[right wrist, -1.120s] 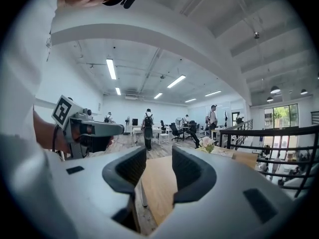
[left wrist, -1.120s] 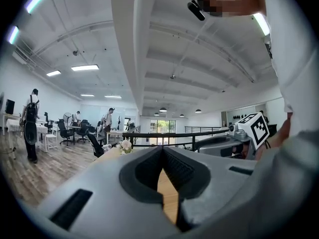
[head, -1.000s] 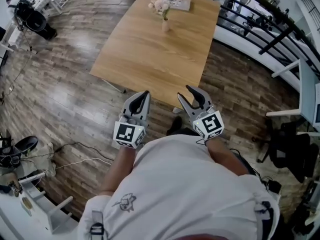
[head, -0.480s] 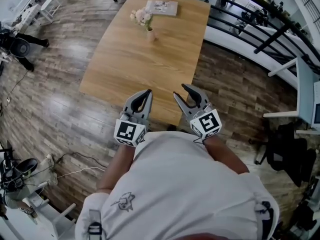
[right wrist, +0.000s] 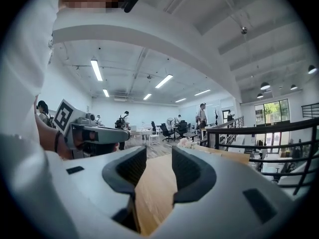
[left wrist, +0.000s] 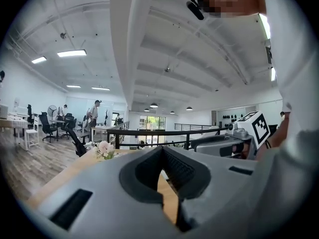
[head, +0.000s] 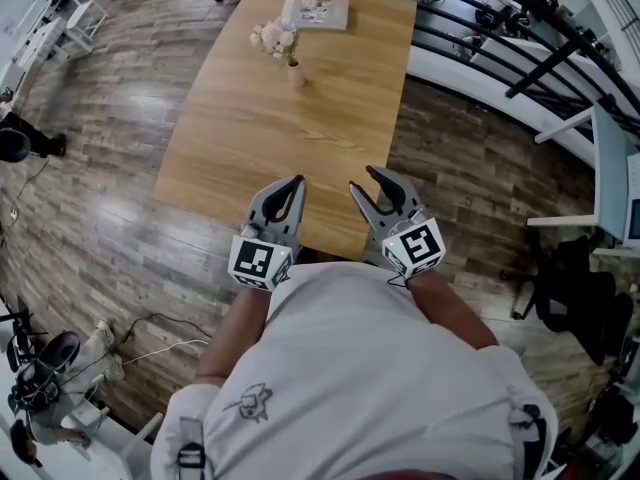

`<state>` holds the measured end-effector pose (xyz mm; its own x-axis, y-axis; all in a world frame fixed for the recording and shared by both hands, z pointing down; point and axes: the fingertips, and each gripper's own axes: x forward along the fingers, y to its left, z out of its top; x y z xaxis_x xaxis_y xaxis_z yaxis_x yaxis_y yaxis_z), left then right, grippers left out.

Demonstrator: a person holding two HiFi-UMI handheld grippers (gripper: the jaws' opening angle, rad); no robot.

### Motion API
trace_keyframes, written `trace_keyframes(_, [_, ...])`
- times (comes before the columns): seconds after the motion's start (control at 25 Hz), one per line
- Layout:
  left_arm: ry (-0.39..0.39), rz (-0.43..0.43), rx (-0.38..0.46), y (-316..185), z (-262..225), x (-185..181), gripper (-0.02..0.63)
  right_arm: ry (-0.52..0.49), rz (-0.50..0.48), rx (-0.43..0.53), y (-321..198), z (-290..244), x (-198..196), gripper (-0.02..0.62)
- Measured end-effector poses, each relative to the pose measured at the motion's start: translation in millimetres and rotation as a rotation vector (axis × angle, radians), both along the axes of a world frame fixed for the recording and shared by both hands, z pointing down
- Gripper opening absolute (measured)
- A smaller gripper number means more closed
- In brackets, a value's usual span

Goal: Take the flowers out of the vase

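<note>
Pale pink flowers (head: 272,38) stand in a small beige vase (head: 295,75) near the far end of a long wooden table (head: 300,148). Both grippers hover over the table's near edge, far from the vase. My left gripper (head: 293,183) is shut, its tips touching, with nothing in it. My right gripper (head: 366,180) is open and empty. The left gripper view looks past the left gripper (left wrist: 162,158) to the flowers (left wrist: 104,148), small and distant. In the right gripper view the flowers (right wrist: 187,143) lie beyond the right gripper (right wrist: 159,158).
A book (head: 315,13) lies at the table's far end behind the vase. A black railing (head: 480,28) runs along the right. A dark chair (head: 580,298) and a white desk (head: 610,168) stand at the right. Cables and gear (head: 40,368) lie on the floor at the left.
The person has stepped toward the table, so the grippers now hang over its near edge instead of the floor. Neither gripper's jaws changed.
</note>
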<state>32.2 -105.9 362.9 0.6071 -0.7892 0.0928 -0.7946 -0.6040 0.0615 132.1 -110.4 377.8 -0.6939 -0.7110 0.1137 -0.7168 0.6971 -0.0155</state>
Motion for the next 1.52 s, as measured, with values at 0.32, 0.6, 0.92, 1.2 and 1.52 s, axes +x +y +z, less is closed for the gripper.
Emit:
trace_keyframes(0.32, [0.023,0.036,-0.034,-51.1,12.6,-28.3,0.005,0.044,0.032,-0.05,-45.7,15.9,-27.4,0.167])
trace_keyframes(0.6, [0.04,0.054,-0.076,-97.5,32.8,-60.6,0.005,0.067,0.048,-0.097,-90.1,36.8,-57.8,0.167])
trace_keyframes(0.92, [0.041,0.088,-0.109,-147.8,50.8,-86.8,0.005,0.082,0.067,-0.119,-146.9,53.7,-88.5,0.167])
trace_keyframes(1.2, [0.044,0.123,-0.112,-186.8,55.3,-100.8,0.005,0.08,0.074,-0.127,-186.9,60.5,-110.2,0.167])
trace_keyframes(1.52, [0.018,0.131,-0.105,-226.8,68.1,-108.6,0.005,0.103,0.088,-0.153,-236.6,84.9,-117.3,0.169])
